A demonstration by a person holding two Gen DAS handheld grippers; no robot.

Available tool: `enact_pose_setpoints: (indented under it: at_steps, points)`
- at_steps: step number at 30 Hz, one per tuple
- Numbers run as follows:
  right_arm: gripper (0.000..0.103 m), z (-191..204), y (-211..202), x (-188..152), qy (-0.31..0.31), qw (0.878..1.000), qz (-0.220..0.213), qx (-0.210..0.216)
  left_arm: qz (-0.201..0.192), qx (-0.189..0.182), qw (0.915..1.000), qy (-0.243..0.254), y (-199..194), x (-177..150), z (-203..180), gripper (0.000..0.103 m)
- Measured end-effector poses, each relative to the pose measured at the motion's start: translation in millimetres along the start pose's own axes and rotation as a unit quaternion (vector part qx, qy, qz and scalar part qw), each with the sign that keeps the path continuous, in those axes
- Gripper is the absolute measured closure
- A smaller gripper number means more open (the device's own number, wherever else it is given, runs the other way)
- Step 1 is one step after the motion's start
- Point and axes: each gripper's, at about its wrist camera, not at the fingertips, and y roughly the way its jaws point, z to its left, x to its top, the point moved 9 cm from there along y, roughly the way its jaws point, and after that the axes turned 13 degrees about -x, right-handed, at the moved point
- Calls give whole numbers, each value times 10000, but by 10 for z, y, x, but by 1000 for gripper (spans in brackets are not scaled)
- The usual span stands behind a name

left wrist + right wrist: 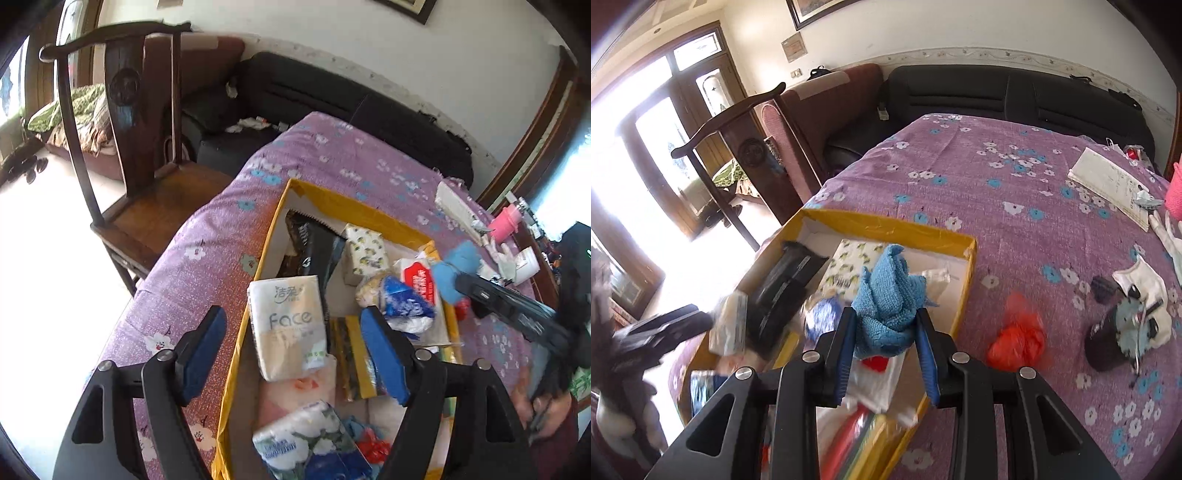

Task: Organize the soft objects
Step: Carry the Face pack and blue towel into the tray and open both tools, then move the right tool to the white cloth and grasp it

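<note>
Tissue packs (pixel 288 325) inside box (pixel 886 225) on table (pixel 1015 177), chair (pixel 147 155) beside.

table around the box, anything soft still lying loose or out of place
Yes. A crumpled red plastic bag lies loose on the purple floral tablecloth, outside the yellow box. The blue towel is not stowed either: it is clamped in the right gripper.

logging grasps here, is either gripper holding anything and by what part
The right gripper pinches the bunched blue cloth around its lower middle, above the yellow box. The left gripper is open and holds nothing.
</note>
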Motion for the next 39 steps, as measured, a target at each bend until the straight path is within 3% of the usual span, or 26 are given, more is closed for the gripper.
enact_pose_setpoints:
  at_steps: [3, 8, 10, 12, 17, 22, 27, 33, 39]
  points:
    - [68, 63, 188, 165, 80, 9999, 141, 27, -228, -109, 9996, 98, -162, 1, -105, 21]
    - [65, 172, 499, 372, 70, 9996, 253, -42, -260, -278, 9993, 20, -273, -105, -159, 19]
    - [47, 160, 581, 383, 198, 9991, 362, -28, -215, -302, 9993, -36, -286, -160, -153, 19]
    - [37, 114, 581, 372, 390, 9984, 403, 92, -194, -326, 9992, -80, -290, -219, -149, 19]
    - [37, -124, 294, 381, 571, 9982, 154, 103, -209, -473, 9984, -224, -282, -287, -207, 18]
    - [30, -709, -250, 383, 653, 9969, -349, -282, -191, -768, 9967, -151, -221, -363, -498, 17]
    - [25, -1583, -647, 262, 940, 9896, -573, -931, 9, -1092, 9939, 142, -36, -468, -961, 17]
    - [24, -2519, -747, -31, 1603, 9761, -369, -1422, 361, -1338, 9885, 610, 246, -622, -1559, 16]
    - [24, -3047, -582, -251, 1987, 9644, -141, -1741, 565, -1352, 9849, 922, 423, -760, -1921, 17]
